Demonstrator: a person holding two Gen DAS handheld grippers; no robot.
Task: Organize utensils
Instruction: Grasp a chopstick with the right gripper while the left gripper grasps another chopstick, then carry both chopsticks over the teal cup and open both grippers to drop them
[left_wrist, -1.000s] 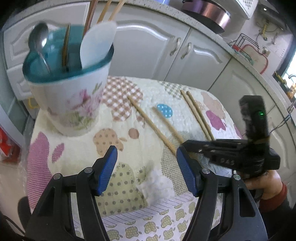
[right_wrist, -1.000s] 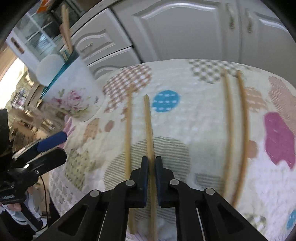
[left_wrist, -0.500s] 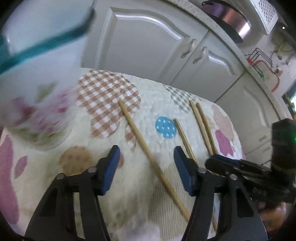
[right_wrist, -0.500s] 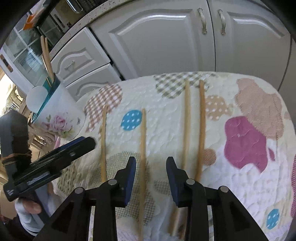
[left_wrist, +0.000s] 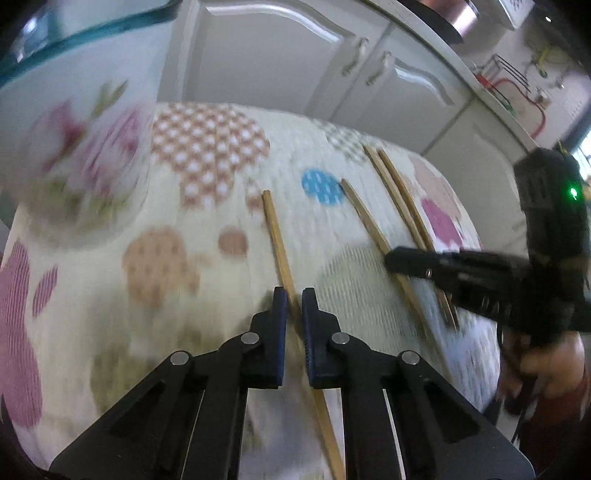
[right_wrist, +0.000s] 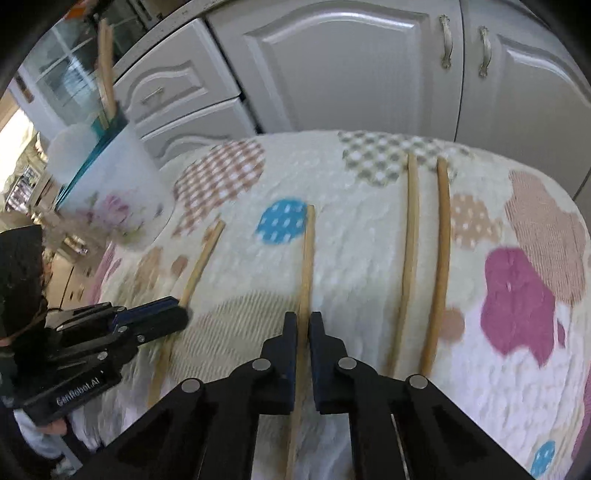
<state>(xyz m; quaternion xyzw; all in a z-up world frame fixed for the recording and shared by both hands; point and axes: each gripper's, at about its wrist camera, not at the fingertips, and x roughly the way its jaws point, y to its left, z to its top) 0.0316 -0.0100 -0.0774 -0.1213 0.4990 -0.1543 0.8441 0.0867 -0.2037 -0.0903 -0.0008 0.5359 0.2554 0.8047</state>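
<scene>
Chopsticks lie on a patchwork-print cloth (right_wrist: 369, 229), four in all, none touching the floral cup (right_wrist: 122, 192) at the far left corner. The left hand-held gripper (left_wrist: 293, 306), marked "GenRobot.AI" on its side, has just been closing and now clenches the leftmost chopstick (left_wrist: 277, 240). The right hand-held gripper (right_wrist: 303, 325) is clenched on the second chopstick (right_wrist: 306, 258). A loose pair (right_wrist: 424, 240) lies just right of it, with bare cloth beyond toward the right edge.
</scene>
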